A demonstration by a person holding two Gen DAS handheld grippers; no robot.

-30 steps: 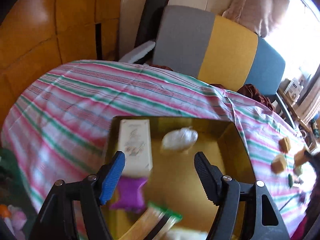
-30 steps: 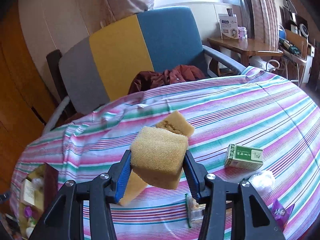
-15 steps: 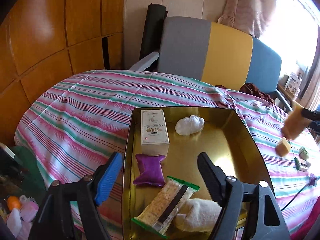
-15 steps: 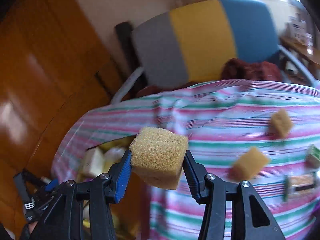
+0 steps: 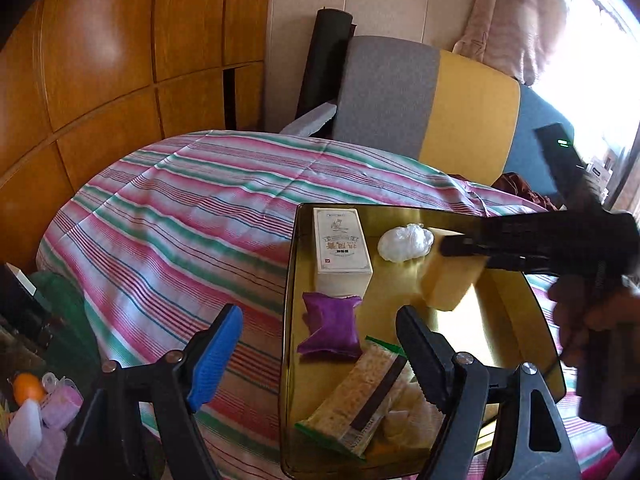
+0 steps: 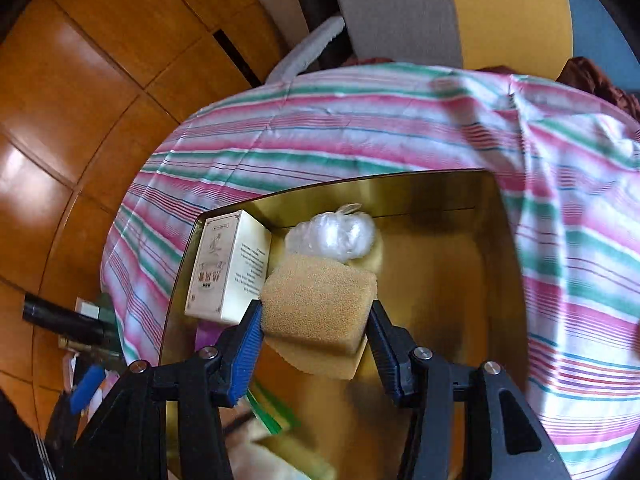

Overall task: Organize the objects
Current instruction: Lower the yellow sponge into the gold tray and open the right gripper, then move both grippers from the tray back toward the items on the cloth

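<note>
A gold tin tray [image 5: 291, 280] lies on the striped tablecloth. In it are a white box [image 5: 340, 252], a white plastic bundle [image 5: 404, 242], a purple pouch [image 5: 328, 328] and a cracker packet [image 5: 360, 392]. My right gripper [image 6: 316, 306] hangs low over the tray [image 6: 440, 280] with a yellow sponge [image 6: 320, 300] between its pads. Its jaws are opening, and the pads still touch the sponge. The left wrist view shows that sponge [image 5: 448, 284] beside the bundle. My left gripper [image 5: 318, 316] is open over the tray's near left rim, holding nothing.
The striped tablecloth [image 5: 180, 220] covers a round table. A chair with a grey, yellow and blue back [image 5: 420, 100] stands behind it, against wood panelling [image 5: 100, 60]. Floor clutter [image 5: 28, 400] lies at the lower left. A hand [image 5: 580, 308] holds the right gripper.
My right gripper has swung left with the sponge, from over the bare cloth to low over the tray. My left gripper has opened wider and shifted slightly.
</note>
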